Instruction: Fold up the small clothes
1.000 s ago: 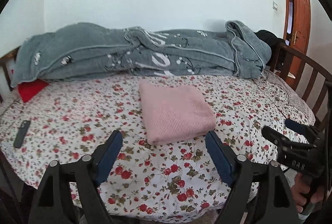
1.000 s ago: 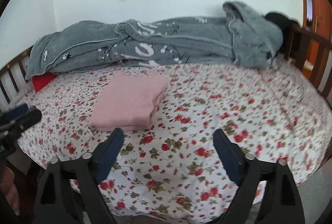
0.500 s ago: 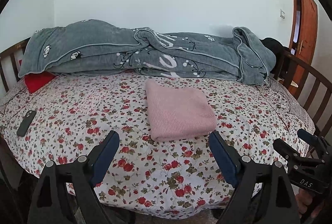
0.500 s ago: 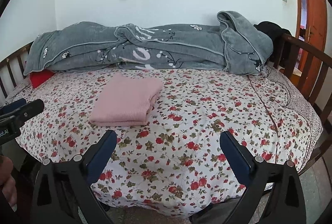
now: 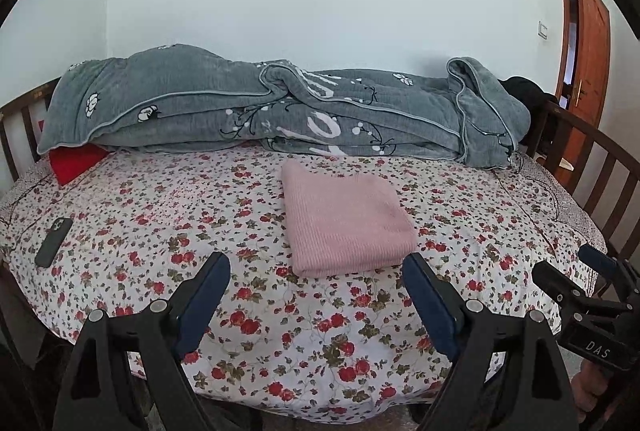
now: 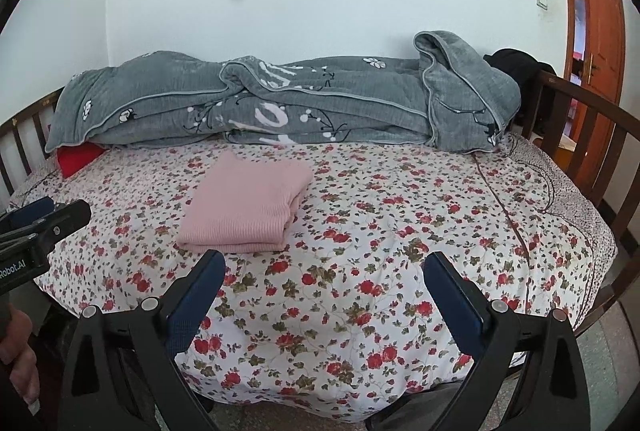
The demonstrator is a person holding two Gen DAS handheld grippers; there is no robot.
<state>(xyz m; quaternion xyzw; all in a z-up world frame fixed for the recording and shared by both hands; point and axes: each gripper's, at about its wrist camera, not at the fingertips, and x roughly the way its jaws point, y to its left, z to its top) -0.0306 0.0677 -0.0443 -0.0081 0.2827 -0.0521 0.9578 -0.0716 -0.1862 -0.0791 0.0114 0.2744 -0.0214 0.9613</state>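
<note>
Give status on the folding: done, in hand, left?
Done: pink garment lies folded into a neat rectangle on the floral bed. In hand: nothing; left hand-held gripper and right hand-held gripper are both open and empty. Left: no other small clothes visible.

On the right tongs [image 5: 592, 271], at the right edge of your left wrist view, you read "DAS". On the left tongs [image 6: 44, 215], at the left edge of your right wrist view, you read "Robot.AI", cut off at its start. The white lettering on the grey blanket [image 5: 320, 111] is too folded for you to read.
</note>
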